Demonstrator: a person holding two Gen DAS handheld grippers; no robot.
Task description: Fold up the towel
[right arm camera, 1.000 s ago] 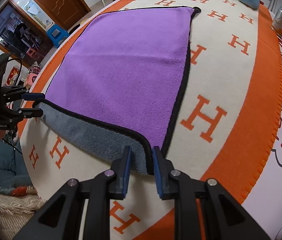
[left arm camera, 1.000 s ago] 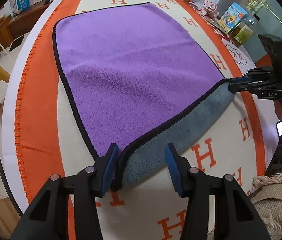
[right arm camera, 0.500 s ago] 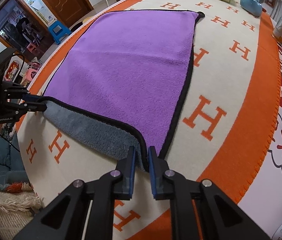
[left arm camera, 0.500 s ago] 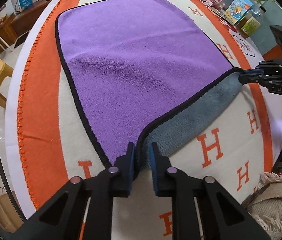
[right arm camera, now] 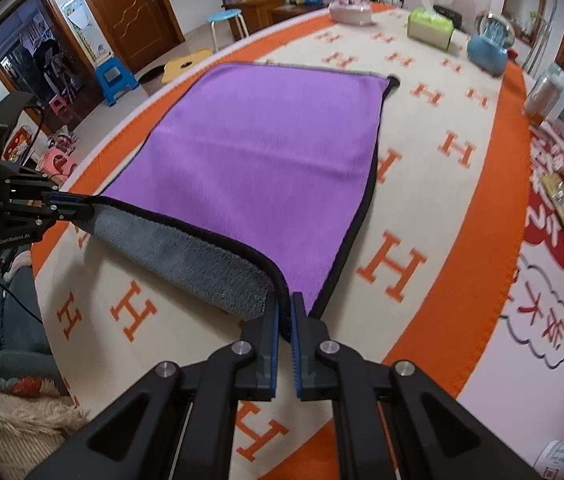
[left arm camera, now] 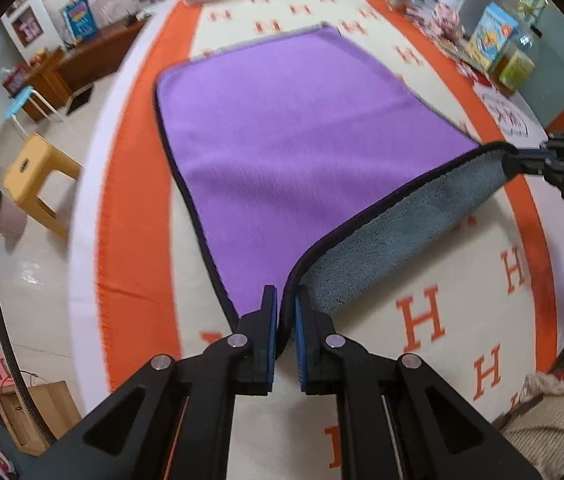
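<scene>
A purple towel (left arm camera: 306, 152) with a grey underside and black edging lies on the orange and cream table cover; it also shows in the right wrist view (right arm camera: 258, 168). My left gripper (left arm camera: 287, 304) is shut on the towel's near left corner. My right gripper (right arm camera: 285, 312) is shut on the near right corner. Both corners are lifted off the table, so the near edge hangs between the grippers with its grey side (right arm camera: 186, 260) showing. The far half lies flat. Each gripper shows in the other's view, the right one (left arm camera: 522, 160) and the left one (right arm camera: 70, 204).
A green tissue box (right arm camera: 430, 28), a blue container (right arm camera: 486, 52) and a pink dish (right arm camera: 350, 12) stand at the table's far end. Boxes and jars (left arm camera: 502, 52) line the right side. A yellow stool (left arm camera: 38, 176) stands on the floor to the left.
My left gripper closed on the towel's near left corner. Both grippers then rose, lifting the near edge off the table and showing more grey underside.
</scene>
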